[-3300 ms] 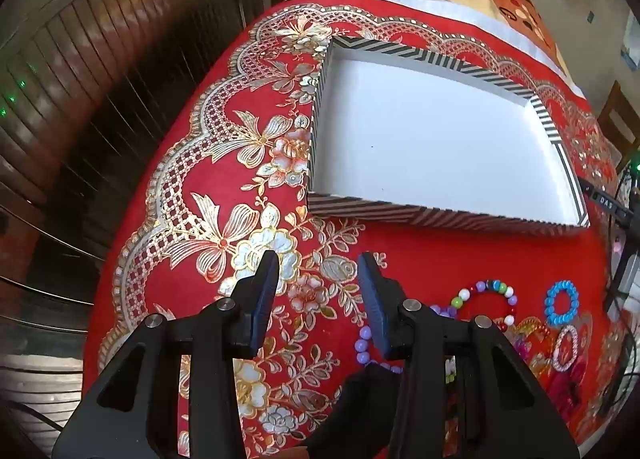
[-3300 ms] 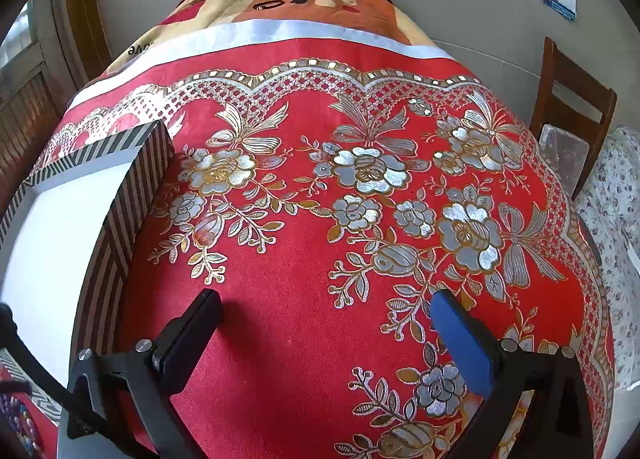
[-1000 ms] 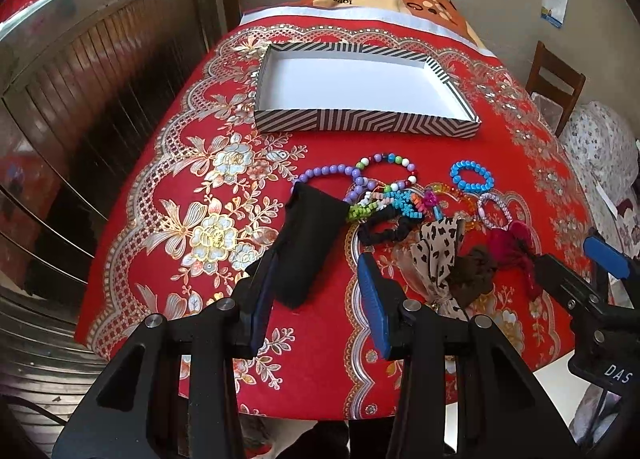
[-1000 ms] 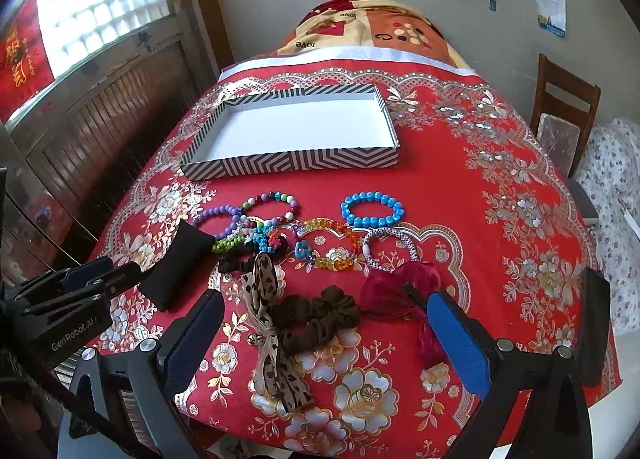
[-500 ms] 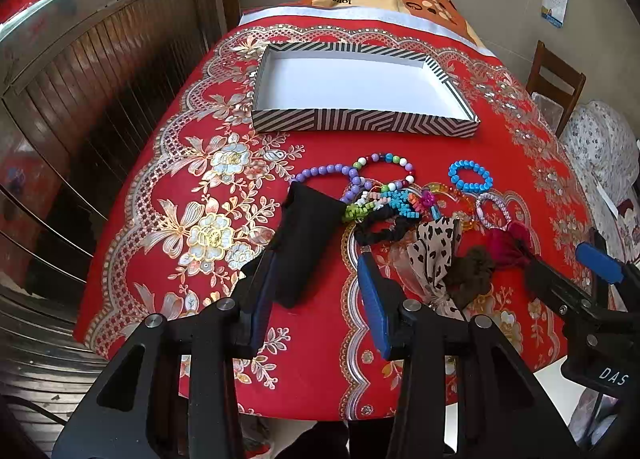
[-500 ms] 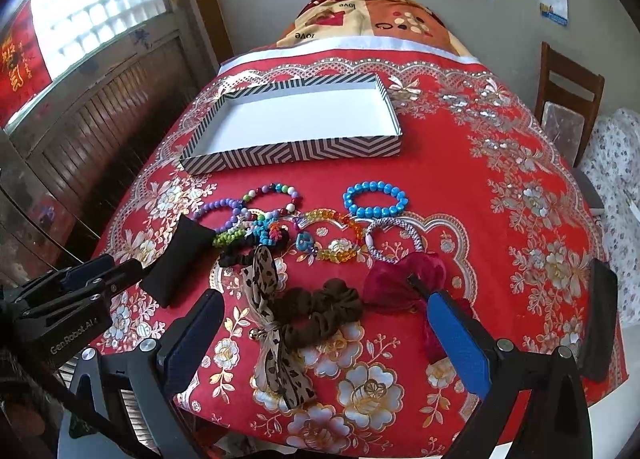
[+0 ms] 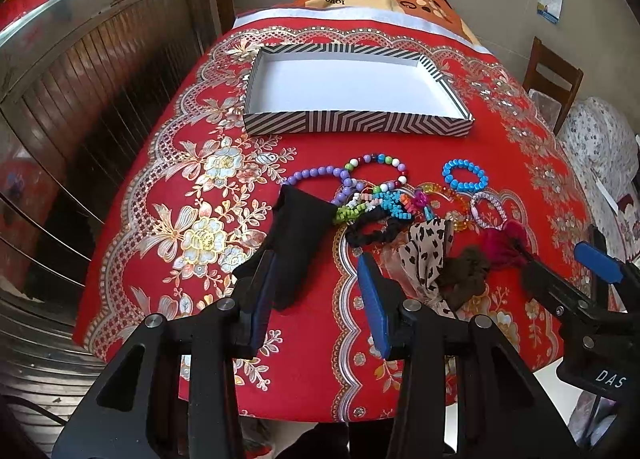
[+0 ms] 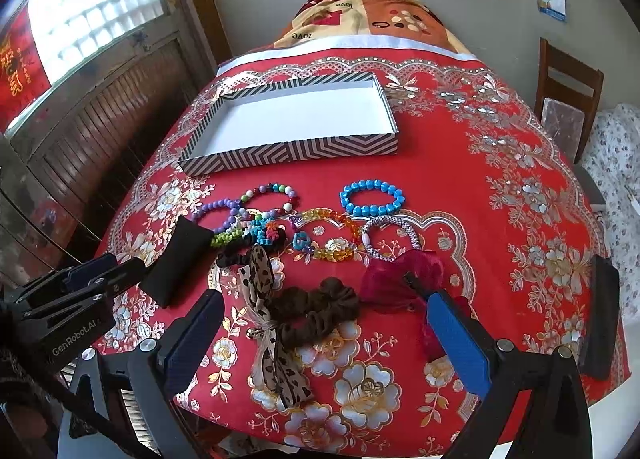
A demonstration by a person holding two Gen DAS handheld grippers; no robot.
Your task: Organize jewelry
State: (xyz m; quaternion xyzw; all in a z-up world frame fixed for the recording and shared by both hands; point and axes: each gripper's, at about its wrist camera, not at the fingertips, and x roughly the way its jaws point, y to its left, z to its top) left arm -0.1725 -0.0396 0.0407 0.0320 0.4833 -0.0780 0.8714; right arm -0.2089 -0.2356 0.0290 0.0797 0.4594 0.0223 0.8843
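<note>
A shallow black-and-white striped box (image 7: 356, 125) (image 8: 288, 155) with a white floor stands empty at mid-table. In front of it lies a pile: a blue bead bracelet (image 7: 465, 175) (image 8: 372, 197), a purple bead bracelet (image 7: 316, 175), a black pouch (image 7: 296, 243) (image 8: 180, 259), a leopard-print bow (image 7: 428, 255) (image 8: 264, 279), a brown scrunchie (image 7: 466, 275) (image 8: 316, 311) and a magenta scrunchie (image 7: 504, 243) (image 8: 400, 275). My left gripper (image 7: 316, 263) hovers open over the pouch's near end. My right gripper (image 8: 324, 299) hangs wide open above the brown scrunchie, holding nothing.
A red floral tablecloth (image 8: 500, 199) covers the table, whose front edge is just below both grippers. A flat black object (image 8: 602, 315) lies at the right edge. A wooden chair (image 8: 568, 87) stands to the right, and wooden wall panelling (image 7: 100, 79) to the left.
Since the oldest frames both grippers have pulled back and up from the cloth near the box, bringing the whole pile into view. Over the last second nothing has visibly moved.
</note>
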